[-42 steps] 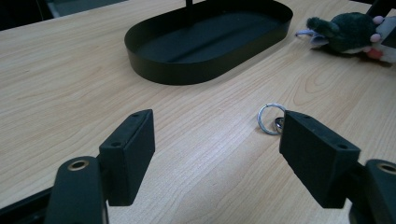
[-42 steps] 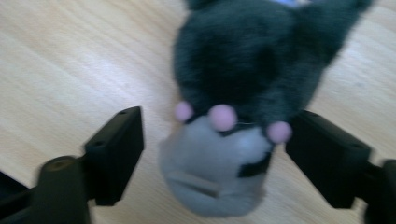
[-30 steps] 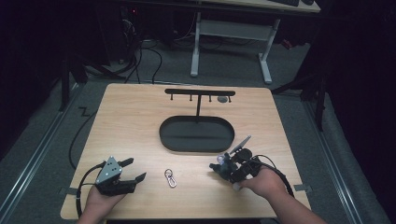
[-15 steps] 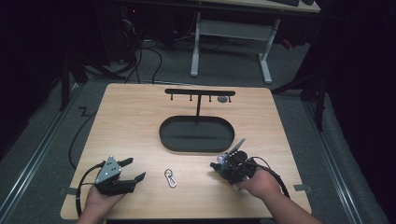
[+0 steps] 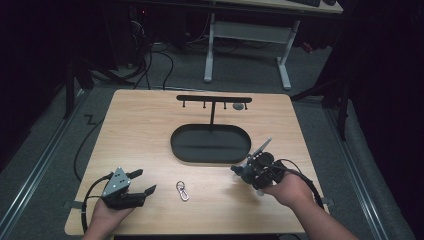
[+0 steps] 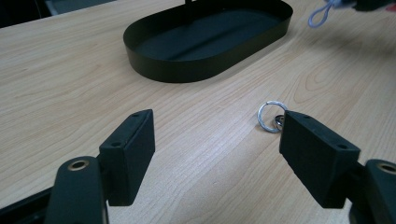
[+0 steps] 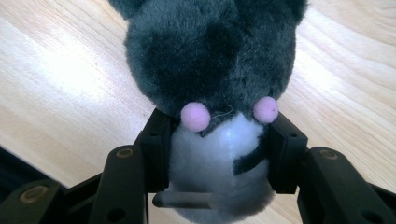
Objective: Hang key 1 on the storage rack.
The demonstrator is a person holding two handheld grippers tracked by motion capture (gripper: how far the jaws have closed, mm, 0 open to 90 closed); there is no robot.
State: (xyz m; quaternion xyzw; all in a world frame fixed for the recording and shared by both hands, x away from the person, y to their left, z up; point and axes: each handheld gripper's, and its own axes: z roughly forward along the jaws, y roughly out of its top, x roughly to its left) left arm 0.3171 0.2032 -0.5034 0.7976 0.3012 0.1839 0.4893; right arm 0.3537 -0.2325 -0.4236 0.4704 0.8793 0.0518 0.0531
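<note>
My right gripper (image 5: 246, 171) is at the table's front right, shut on a small grey plush toy (image 5: 239, 170). In the right gripper view the plush toy (image 7: 210, 60) shows a white belly and two pink dots, squeezed between the jaws of my right gripper (image 7: 217, 149) just above the wood. A pale cord loop (image 5: 262, 148) sticks up from it towards the tray. My left gripper (image 5: 144, 181) rests open at the front left with nothing in it. A metal keyring (image 5: 182, 190) lies between the two grippers. In the left gripper view the keyring (image 6: 270, 116) is just ahead of the right jaw of my left gripper (image 6: 217, 149).
A black oval tray (image 5: 175, 145) lies mid-table, its rim (image 6: 187, 74) ahead of the left gripper. From it rises a black stand with a hook bar (image 5: 214, 98), and a small round thing (image 5: 239, 106) hangs near the bar's right end. Bare wood surrounds both hands.
The right gripper has shifted and turned a little with the plush toy in it. The left gripper and the keyring have stayed where they were.
</note>
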